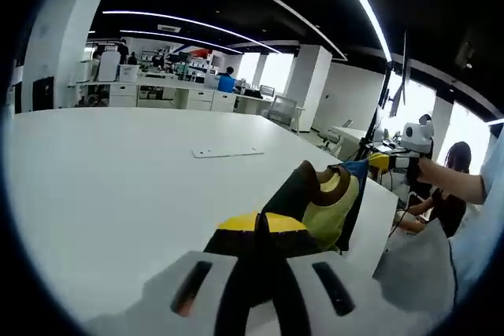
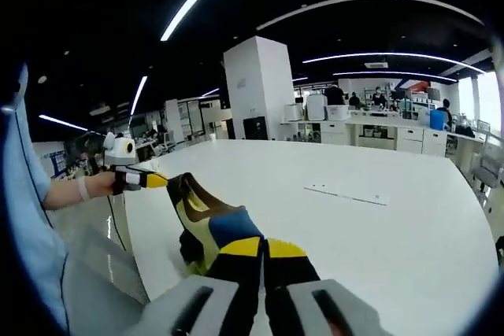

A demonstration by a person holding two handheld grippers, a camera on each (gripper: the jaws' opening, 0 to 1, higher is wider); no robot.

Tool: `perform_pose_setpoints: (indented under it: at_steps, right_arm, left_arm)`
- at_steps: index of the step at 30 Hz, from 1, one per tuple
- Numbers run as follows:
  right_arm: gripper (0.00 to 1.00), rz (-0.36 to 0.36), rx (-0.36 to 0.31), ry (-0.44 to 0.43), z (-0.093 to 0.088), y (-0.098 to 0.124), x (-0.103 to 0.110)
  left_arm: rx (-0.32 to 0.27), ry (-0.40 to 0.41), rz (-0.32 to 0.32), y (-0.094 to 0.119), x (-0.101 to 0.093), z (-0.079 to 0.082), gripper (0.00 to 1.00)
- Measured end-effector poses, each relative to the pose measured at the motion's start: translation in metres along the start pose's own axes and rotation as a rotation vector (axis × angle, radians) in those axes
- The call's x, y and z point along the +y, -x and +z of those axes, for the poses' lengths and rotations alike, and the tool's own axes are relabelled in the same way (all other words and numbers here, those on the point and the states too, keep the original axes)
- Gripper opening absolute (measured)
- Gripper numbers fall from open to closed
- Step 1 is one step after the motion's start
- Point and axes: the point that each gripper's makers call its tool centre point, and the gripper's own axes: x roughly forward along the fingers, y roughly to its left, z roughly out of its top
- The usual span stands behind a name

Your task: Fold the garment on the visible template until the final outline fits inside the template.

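fabric of a brown, olive, yellow and blue garment is clamped at one edge by the left hand-held gripper and at the other by the right hand-held gripper, stretched above the white surface.

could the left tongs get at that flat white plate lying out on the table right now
Probably not as things stand: the left tongs are shut on the garment, held up with the right tongs. The table towards the white plate looks bare.

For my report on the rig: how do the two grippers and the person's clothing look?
Each gripper has a pale grey body, black jaws with yellow tips and dark slots. The right gripper carries a white box. The sleeve is light blue, with a white wristband.
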Motion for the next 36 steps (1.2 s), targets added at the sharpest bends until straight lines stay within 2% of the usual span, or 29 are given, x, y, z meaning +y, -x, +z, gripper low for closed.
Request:
perform_pose_setpoints:
  at_steps: [7,10,18,23,30,32,34,35,36]
  right_arm:
    - [0.0,0.004,-0.079,0.039,0.036,0.011,0.013]
    - [0.0,0.007,-0.104,0.057,0.048,0.014,0.018]
    - [0.0,0.013,-0.181,0.091,0.079,0.024,0.026]
    - [0.0,0.018,-0.213,0.13,0.098,0.03,0.029]
    - [0.0,0.039,-0.263,0.156,0.123,0.032,0.033]
    - [0.0,0.051,-0.272,0.157,0.127,0.029,0.032]
    - [0.0,0.065,-0.251,0.112,0.121,0.02,0.024]
    - [0.0,0.059,-0.242,0.107,0.116,0.013,0.017]
    - [0.0,0.058,-0.234,0.095,0.112,0.008,0.014]
  left_arm:
    - [-0.061,-0.009,-0.005,0.011,0.001,0.03,0.0]
    - [-0.111,-0.02,0.011,0.018,0.001,0.046,0.0]
    - [-0.163,-0.035,0.023,0.029,0.003,0.07,0.0]
    - [-0.229,-0.039,0.018,0.037,-0.002,0.092,0.0]
    - [-0.298,-0.054,0.034,0.045,0.0,0.114,0.0]
    - [-0.306,-0.052,0.036,0.044,0.007,0.116,0.0]
    - [-0.288,-0.026,0.038,0.039,0.016,0.11,0.0]
    - [-0.254,0.009,0.04,0.033,0.022,0.1,0.0]
    - [-0.239,0.005,0.04,0.029,0.025,0.095,0.0]
